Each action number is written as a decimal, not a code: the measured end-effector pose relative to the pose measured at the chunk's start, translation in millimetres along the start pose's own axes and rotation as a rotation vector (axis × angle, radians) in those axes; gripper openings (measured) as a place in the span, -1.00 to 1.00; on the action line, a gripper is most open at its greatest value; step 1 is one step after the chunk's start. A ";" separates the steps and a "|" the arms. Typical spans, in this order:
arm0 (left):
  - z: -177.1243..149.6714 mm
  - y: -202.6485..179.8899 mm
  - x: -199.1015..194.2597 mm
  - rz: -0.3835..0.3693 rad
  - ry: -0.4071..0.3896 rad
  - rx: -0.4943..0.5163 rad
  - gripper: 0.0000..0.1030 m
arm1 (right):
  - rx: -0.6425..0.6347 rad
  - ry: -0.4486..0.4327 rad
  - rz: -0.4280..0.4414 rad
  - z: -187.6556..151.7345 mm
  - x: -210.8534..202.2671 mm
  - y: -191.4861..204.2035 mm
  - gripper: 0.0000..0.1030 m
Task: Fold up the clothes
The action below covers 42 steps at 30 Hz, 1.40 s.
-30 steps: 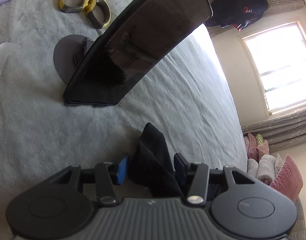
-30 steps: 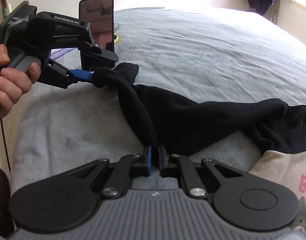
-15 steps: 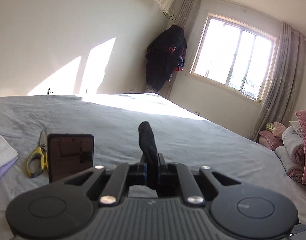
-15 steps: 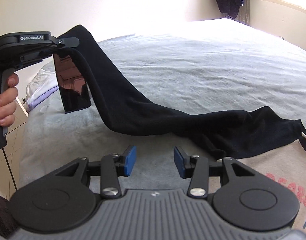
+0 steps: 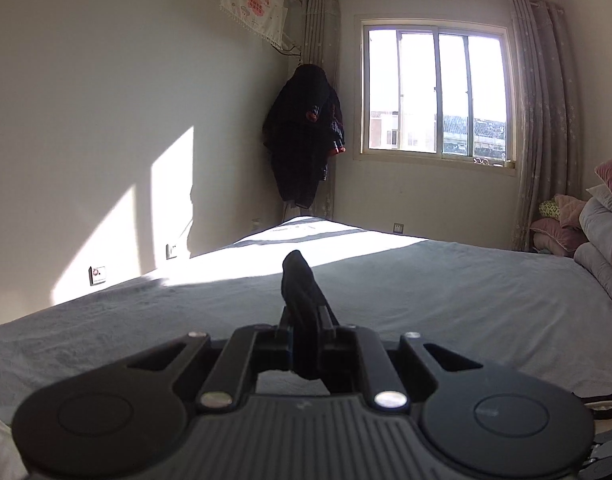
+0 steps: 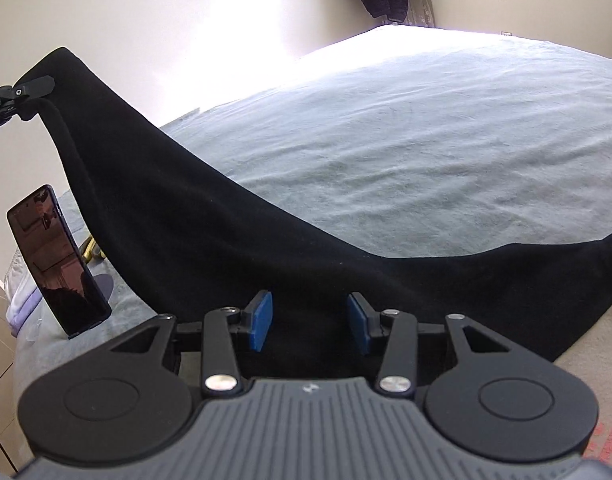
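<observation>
A long black garment [image 6: 234,240] stretches from the upper left down across the grey bed [image 6: 425,152] to the right edge. My left gripper [image 5: 306,336] is shut on one end of it, and a tuft of the black garment [image 5: 300,280] sticks up past the jaws. In the right wrist view the left gripper [image 6: 30,94] holds that end high above the bed at the far left. My right gripper [image 6: 309,322] is open, its blue pads [image 6: 260,320] just in front of the hanging cloth, nothing between them.
A dark phone [image 6: 58,260] stands on a stand near the bed's left edge, with yellow scissors [image 6: 92,252] behind it. A beige printed garment [image 6: 593,344] lies at lower right. A dark coat [image 5: 304,140] hangs beside the window [image 5: 437,104]. Pillows and quilts [image 5: 589,228] are stacked at right.
My left gripper shut on the black garment's end and lifted it high off the bed. My right gripper let go of the cloth and opened wide.
</observation>
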<state>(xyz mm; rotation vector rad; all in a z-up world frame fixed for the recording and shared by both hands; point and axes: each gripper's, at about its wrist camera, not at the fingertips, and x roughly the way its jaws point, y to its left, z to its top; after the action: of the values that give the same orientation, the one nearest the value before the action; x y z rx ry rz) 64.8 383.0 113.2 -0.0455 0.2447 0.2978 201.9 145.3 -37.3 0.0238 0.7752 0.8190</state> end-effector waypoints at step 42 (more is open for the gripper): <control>-99.5 -203.7 28.2 -0.401 0.415 0.028 -0.31 | 0.226 -0.044 -0.450 -96.1 -233.2 -177.6 -0.06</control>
<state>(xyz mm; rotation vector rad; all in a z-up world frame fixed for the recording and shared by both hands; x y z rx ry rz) 128.2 188.6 11.6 -0.1277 0.6418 -0.1191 156.4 -159.3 -18.7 0.0660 0.7895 0.3016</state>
